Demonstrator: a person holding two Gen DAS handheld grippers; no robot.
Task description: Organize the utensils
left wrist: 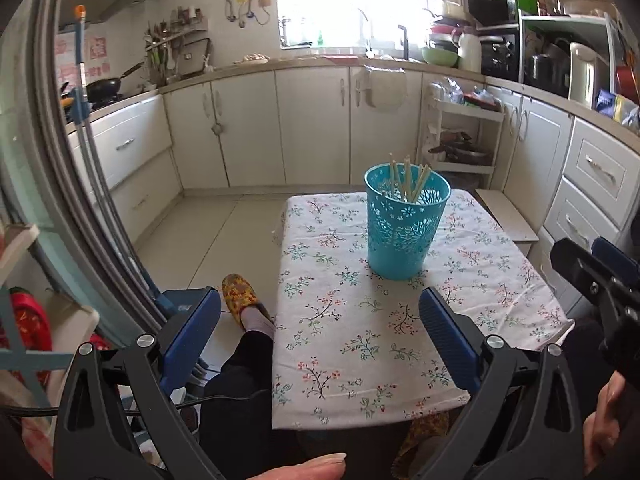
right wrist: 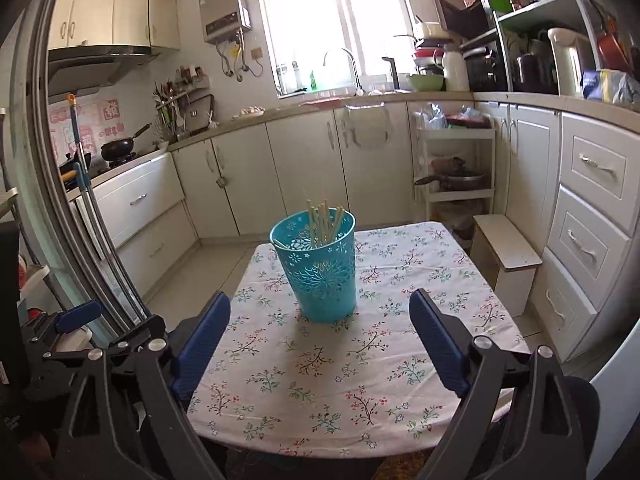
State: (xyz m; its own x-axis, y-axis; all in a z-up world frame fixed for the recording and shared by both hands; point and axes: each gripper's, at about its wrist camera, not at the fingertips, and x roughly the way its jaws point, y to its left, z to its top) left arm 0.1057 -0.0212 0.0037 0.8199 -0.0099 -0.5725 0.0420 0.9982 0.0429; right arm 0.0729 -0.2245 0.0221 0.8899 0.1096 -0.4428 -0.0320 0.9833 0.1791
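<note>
A teal perforated holder [left wrist: 404, 228] stands upright on the floral tablecloth [left wrist: 340, 344], with several pale chopsticks [left wrist: 408, 178] standing in it. It also shows in the right wrist view [right wrist: 320, 268], with the chopsticks [right wrist: 324, 220] inside. My left gripper [left wrist: 320, 300] is open and empty, held above the near part of the table, short of the holder. My right gripper [right wrist: 320, 304] is open and empty, just in front of the holder. The right gripper also shows at the right edge of the left wrist view [left wrist: 600, 276].
The small table [right wrist: 460, 360] stands in a kitchen with white cabinets [right wrist: 304, 168] behind. A white stool [right wrist: 508, 252] and a rack [right wrist: 452, 168] stand at the right. A slippered foot [left wrist: 240, 296] is on the floor left of the table.
</note>
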